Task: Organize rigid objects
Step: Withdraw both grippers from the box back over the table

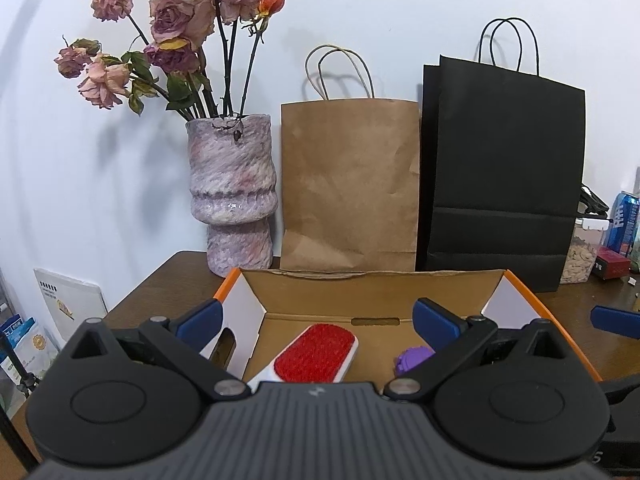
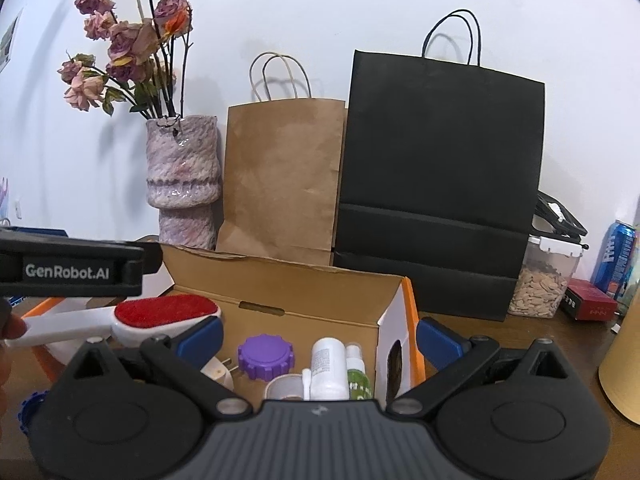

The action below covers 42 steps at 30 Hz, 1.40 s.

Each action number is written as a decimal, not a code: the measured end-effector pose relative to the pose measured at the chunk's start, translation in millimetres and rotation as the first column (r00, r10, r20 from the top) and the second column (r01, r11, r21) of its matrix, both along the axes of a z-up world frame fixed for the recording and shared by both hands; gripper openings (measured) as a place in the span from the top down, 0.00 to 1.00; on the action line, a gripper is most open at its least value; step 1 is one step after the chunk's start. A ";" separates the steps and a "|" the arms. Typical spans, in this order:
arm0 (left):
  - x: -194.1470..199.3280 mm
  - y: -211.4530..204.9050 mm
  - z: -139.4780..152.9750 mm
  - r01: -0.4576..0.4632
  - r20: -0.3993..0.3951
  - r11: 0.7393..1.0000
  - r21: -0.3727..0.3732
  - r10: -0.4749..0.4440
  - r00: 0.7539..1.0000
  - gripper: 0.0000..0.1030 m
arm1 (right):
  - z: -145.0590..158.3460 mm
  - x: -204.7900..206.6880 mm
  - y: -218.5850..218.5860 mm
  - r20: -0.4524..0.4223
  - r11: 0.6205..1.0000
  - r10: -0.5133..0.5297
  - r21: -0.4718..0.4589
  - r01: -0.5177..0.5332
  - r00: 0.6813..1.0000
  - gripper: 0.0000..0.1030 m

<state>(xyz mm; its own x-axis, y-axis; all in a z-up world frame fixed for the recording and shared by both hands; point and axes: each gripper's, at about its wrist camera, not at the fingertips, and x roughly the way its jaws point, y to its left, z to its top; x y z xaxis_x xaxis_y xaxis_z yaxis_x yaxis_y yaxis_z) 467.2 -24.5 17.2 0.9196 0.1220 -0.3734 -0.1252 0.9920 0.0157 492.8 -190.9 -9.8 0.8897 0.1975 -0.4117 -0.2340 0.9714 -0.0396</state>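
Note:
An open cardboard box with orange edges stands on the brown table. A lint brush with a red pad and a white handle lies at the box's left side, between the wide-apart fingers of my left gripper, which is open and not clamping it. Beside the brush sits a purple ridged lid. My right gripper hangs open over the box, above the purple lid, a white bottle, a green spray bottle and a clear cup. The brush shows under the left gripper's body.
Behind the box stand a mottled vase with dried roses, a brown paper bag and a black paper bag. At the right are a clear jar of seeds, a blue can, a red carton and a cardboard tube.

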 end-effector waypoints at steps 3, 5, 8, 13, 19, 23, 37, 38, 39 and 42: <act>-8.3 0.7 0.3 0.001 -0.001 1.000 -0.003 -0.001 1.000 0.00 | 0.6 -8.4 -1.7 -0.001 1.000 -0.004 0.002 0.004 1.000 0.00; -14.1 1.3 0.3 0.001 -0.002 1.000 -0.007 -0.001 1.000 0.00 | 1.0 -13.9 -3.1 -0.002 1.000 -0.006 0.005 0.006 1.000 0.00; -23.1 2.5 0.9 -0.001 -0.002 1.000 -0.009 0.001 1.000 0.00 | 1.5 -22.8 -5.3 -0.003 1.000 -0.010 0.008 0.010 1.000 0.00; -38.5 4.1 1.6 -0.003 0.002 1.000 -0.012 0.003 1.000 0.00 | 2.3 -39.3 -7.6 -0.007 1.000 -0.016 0.012 0.016 1.000 0.00; -56.6 5.6 0.8 0.004 -0.001 1.000 -0.014 -0.004 1.000 0.00 | 1.8 -60.3 -11.1 -0.013 1.000 -0.026 0.017 0.027 1.000 0.00; -72.1 5.0 0.5 0.015 0.002 1.000 -0.011 -0.015 1.000 0.00 | 1.9 -74.7 -12.8 -0.015 0.999 -0.033 0.019 0.033 0.999 0.00; -123.8 16.4 -0.8 0.049 0.009 0.998 -0.028 -0.048 0.999 0.00 | 0.9 -127.2 -14.3 -0.022 1.000 -0.027 0.013 0.028 0.999 0.00; -127.5 17.1 -1.9 0.049 0.005 0.998 -0.025 -0.049 0.999 0.00 | -0.1 -130.7 -13.8 -0.025 1.000 -0.026 0.011 0.027 0.999 0.00; -130.4 17.8 -2.9 0.050 0.002 0.998 -0.022 -0.050 0.999 0.00 | -1.0 -134.1 -13.3 -0.028 1.000 -0.027 0.010 0.027 0.999 0.00; -140.9 19.4 -7.2 0.059 -0.008 0.998 -0.011 -0.059 0.998 0.00 | -4.3 -144.6 -12.4 -0.038 1.000 -0.027 0.008 0.027 0.999 0.00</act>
<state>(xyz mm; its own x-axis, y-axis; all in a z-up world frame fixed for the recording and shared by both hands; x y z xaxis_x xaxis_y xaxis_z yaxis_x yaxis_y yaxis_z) 326.3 -5.1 10.0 0.9218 0.0635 -0.3825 -0.0662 0.9978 0.0060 348.2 -203.4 -14.1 0.8787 0.1772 -0.4433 -0.2086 0.9777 -0.0227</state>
